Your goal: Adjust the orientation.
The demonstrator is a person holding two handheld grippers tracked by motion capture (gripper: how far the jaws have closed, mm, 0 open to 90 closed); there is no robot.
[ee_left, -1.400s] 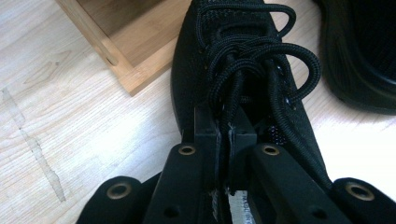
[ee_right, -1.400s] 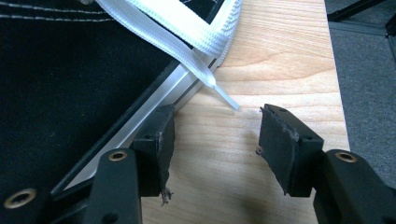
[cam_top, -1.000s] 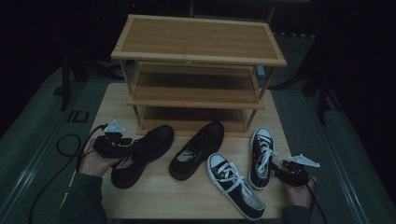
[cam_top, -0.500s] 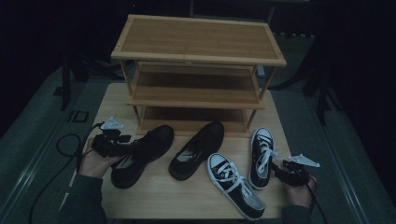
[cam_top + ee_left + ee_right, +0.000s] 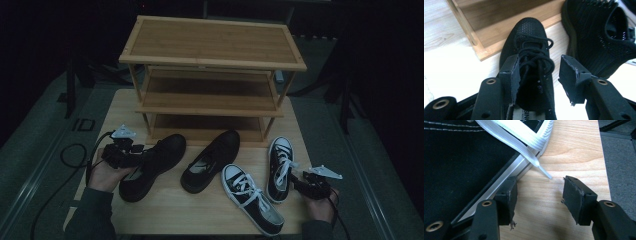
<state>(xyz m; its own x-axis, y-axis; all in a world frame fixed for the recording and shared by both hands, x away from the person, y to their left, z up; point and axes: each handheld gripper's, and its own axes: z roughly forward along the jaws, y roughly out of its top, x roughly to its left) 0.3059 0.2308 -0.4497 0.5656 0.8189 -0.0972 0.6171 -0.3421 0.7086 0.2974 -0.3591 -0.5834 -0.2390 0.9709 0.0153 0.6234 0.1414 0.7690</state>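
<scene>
A black lace-up shoe [image 5: 152, 165] lies on the table's left side, toe toward the rack. My left gripper [image 5: 135, 155] sits at its heel end. In the left gripper view the jaws of the left gripper [image 5: 540, 67] straddle the shoe [image 5: 529, 62] over its laces. They have just been opening, and the right pad [image 5: 571, 75] stands off the shoe. My right gripper [image 5: 297, 181] rests open at the table's right edge beside a black-and-white sneaker [image 5: 280, 167]. In the right gripper view the right gripper [image 5: 540, 192] has bare wood and a white lace tip [image 5: 544, 172] between its jaws, with the sneaker [image 5: 461, 157] to the left.
A three-tier wooden shoe rack [image 5: 212, 50] stands at the back of the table [image 5: 200, 215]. A second black shoe [image 5: 210, 160] lies mid-table. Another sneaker [image 5: 252, 205] lies angled at the front. A cable [image 5: 70, 150] trails off to the left.
The left hand has shifted slightly at the black shoe's heel. The shoes and the right hand stay where they were.
</scene>
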